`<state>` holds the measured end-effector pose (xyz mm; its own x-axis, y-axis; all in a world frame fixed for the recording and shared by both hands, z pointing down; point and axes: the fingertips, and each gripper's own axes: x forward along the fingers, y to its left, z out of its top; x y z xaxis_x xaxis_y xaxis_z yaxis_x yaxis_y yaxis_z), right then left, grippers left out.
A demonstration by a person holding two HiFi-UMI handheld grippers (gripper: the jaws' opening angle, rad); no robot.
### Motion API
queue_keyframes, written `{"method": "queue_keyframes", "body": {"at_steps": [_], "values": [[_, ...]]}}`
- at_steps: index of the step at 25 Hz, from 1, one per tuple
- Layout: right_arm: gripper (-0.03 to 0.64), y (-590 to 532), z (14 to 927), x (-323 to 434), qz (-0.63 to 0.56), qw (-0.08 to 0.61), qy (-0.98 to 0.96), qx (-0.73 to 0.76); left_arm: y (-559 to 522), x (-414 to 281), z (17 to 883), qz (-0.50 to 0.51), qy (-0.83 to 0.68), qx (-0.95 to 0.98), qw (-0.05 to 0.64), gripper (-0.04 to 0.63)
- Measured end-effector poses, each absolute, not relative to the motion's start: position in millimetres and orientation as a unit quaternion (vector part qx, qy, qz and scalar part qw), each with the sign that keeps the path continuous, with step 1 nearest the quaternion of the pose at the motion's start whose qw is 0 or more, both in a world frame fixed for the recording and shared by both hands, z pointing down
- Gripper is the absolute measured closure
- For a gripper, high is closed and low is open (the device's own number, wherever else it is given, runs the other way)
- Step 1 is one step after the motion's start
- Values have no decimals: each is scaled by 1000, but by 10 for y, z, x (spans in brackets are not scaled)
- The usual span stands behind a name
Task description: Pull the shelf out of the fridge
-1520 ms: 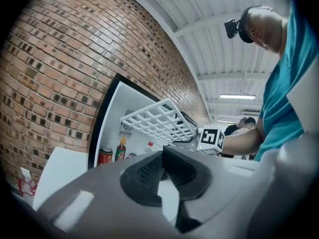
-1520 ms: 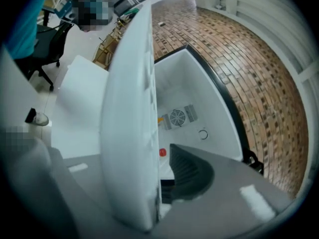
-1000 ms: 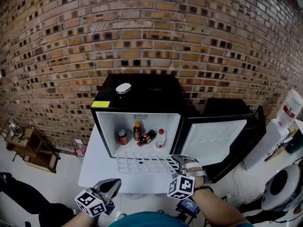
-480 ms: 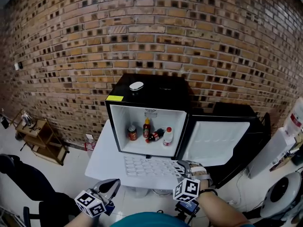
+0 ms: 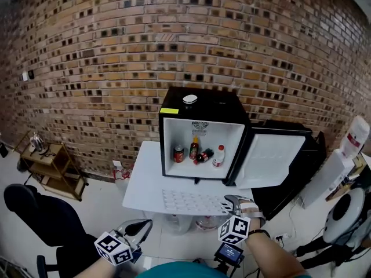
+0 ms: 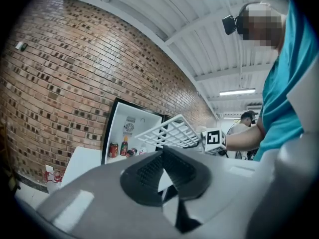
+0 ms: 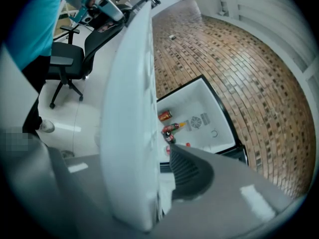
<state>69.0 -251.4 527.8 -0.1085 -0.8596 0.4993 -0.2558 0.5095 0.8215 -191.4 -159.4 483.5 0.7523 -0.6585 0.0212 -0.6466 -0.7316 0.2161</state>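
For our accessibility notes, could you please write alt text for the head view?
The right gripper holds a white wire shelf over a white table, clear of an open black fridge holding drinks. The left gripper hangs shut, empty.

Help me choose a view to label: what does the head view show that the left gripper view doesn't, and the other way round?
Only the head view: a wooden rack and a black chair at left, and a small white object on the fridge top.
Only the left gripper view: the ceiling, a second person in the background, and the left gripper's fingers touching with nothing between them.
Both: the open fridge with its drinks, and the white shelf held by the right gripper.
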Motion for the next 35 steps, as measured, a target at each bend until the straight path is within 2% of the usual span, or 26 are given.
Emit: {"method": "queue_keyframes", "body": {"at_steps": [6, 12, 27, 35], "values": [[497, -2005, 5277, 454, -264, 540, -686, 409, -1194, -2152, 4878, -37, -329, 937, 113, 595], [497, -1480, 5352, 689, -233, 551, -691, 406, -781, -2016, 4972, -32, -319, 940, 120, 595], [497, 263, 5796, 2120, -209, 550, -715, 378, 787, -583, 5268, 1, -339, 931, 136, 595], [497, 877, 6183, 2136, -152, 528, -747, 375, 1257, -606, 5291, 18, -347, 930, 118, 595]]}}
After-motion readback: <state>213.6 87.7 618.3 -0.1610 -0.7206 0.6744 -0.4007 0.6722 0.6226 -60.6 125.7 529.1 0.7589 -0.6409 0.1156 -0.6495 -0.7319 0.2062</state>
